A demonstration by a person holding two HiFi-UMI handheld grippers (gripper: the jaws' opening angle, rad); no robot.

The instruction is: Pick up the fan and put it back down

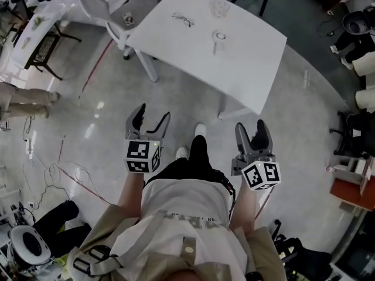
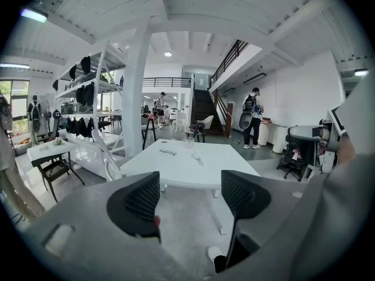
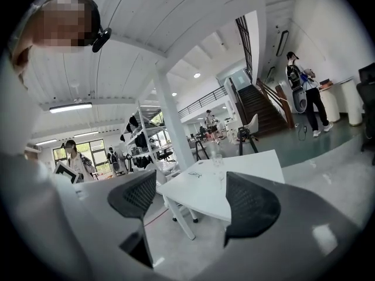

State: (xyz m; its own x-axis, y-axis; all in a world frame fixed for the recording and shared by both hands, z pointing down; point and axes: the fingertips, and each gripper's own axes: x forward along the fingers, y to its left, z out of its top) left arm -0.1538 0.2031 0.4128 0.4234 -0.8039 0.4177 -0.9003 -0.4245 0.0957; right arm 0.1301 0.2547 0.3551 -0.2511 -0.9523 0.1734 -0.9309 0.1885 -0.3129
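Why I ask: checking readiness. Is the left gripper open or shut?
Open: the left gripper has jaws apart, nothing held between them.

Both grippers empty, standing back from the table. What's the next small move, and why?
Probably step toward the table: the left gripper and right gripper are both open and empty over the floor, well short of it, and a small white thing, likely the fan, lies on its top.

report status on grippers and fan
Left gripper and right gripper both open, empty, short of the white table. Fan lies on it, untouched. Eyeglasses and a clear glass sit apart from it; nothing blocks.
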